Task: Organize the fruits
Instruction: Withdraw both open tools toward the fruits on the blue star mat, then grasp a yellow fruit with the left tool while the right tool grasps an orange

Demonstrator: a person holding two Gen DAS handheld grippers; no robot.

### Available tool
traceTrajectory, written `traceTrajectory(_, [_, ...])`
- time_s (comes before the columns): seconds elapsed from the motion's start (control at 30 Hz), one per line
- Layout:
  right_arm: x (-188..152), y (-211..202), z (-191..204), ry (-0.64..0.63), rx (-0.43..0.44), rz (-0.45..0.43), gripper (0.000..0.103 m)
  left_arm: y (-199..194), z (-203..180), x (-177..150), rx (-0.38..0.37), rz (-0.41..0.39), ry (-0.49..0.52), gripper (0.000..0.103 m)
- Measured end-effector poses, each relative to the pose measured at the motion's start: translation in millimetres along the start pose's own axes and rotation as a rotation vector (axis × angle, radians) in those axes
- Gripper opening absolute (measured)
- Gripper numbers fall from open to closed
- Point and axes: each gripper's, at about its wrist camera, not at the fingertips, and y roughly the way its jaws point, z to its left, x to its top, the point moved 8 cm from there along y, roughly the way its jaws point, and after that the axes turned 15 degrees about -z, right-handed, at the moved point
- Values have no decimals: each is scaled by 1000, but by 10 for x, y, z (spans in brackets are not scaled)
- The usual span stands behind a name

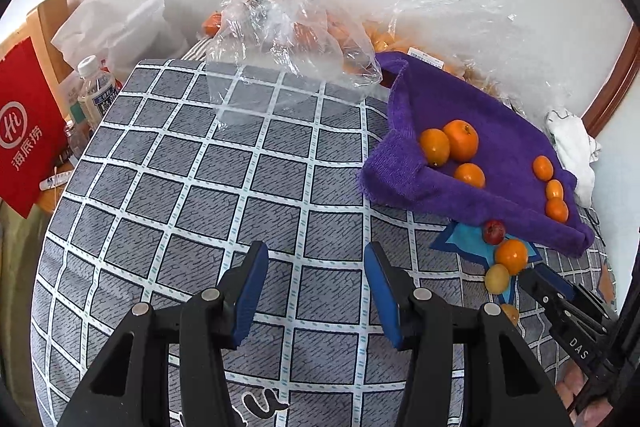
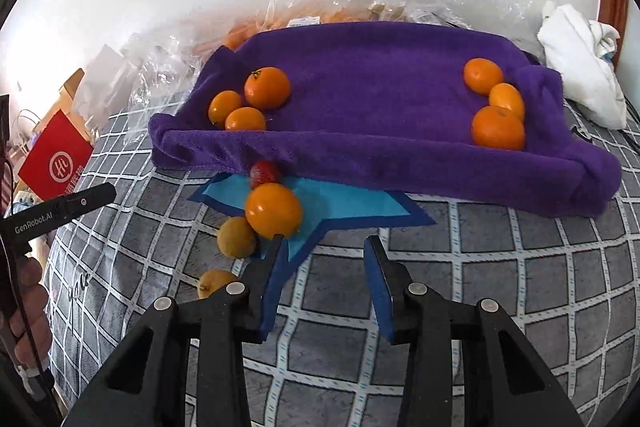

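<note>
A purple towel (image 2: 380,99) (image 1: 472,115) folded like a tray holds three oranges at its left (image 2: 267,87) (image 1: 461,140) and three at its right (image 2: 498,127) (image 1: 556,209). In front of it, on a blue star patch (image 2: 344,205), lie a small red fruit (image 2: 264,173) (image 1: 494,231), an orange (image 2: 273,210) (image 1: 511,256) and two yellow fruits (image 2: 236,237) (image 2: 214,282). My right gripper (image 2: 322,245) is open and empty, its left finger just below the orange. My left gripper (image 1: 316,257) is open and empty over the checked cloth, left of the towel.
A grey checked cloth (image 1: 200,187) covers the surface. Clear plastic bags with more fruit (image 1: 296,39) lie behind the towel. A red bag (image 1: 24,131) and a water bottle (image 1: 94,87) stand at the left edge. A white cloth (image 2: 580,63) lies at the right.
</note>
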Motion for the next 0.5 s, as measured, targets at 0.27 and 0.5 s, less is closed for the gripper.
traceTrajectory(0.27, [33, 77, 233, -55, 28, -19, 40, -13, 25, -41, -7, 4, 41, 48])
traceTrajectory(0.5, [105, 152, 284, -45, 51, -19, 39, -89, -21, -17, -38, -11, 21, 48])
